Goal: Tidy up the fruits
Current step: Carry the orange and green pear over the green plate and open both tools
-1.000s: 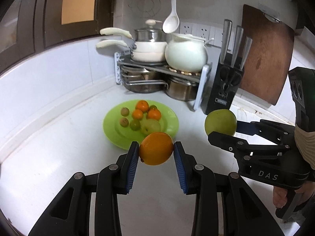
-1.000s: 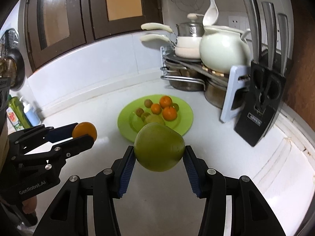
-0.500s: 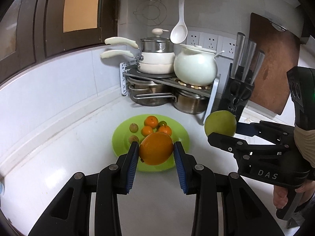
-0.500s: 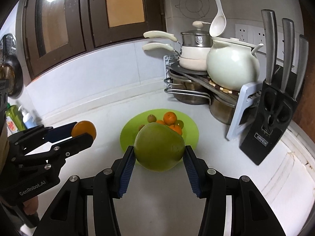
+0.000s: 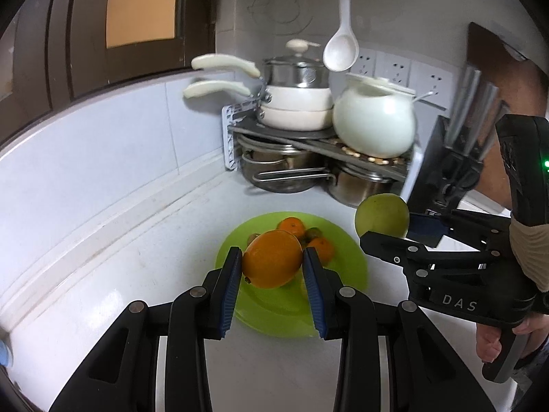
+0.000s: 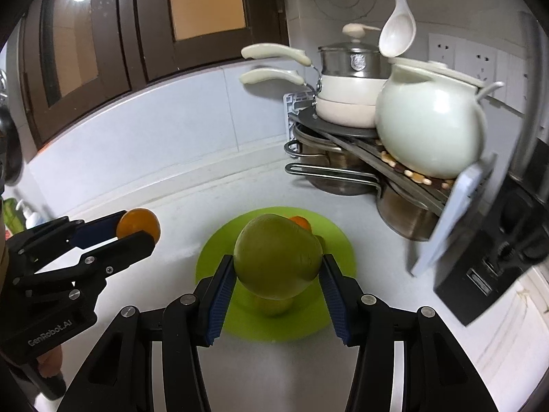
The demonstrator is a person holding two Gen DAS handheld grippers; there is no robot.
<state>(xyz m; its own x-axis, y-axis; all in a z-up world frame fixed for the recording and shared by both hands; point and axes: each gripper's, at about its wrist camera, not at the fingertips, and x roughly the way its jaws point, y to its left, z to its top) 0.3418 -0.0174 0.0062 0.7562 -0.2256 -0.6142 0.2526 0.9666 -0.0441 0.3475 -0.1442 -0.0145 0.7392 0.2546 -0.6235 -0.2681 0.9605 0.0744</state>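
Note:
My left gripper is shut on a large orange and holds it above the near side of a lime-green plate. The plate carries small oranges and brownish kiwis, mostly hidden behind the held fruit. My right gripper is shut on a big green pear-shaped fruit above the same plate. The right gripper shows in the left wrist view with the green fruit; the left gripper shows in the right wrist view with the orange.
A corner rack with steel pots, white pans and a white round pot stands behind the plate. A black knife block is at the right. A white ladle hangs above. Soap bottles stand far left.
Both grippers have moved forward and down toward the plate with their fruits; the plate now lies right under them and looks larger.

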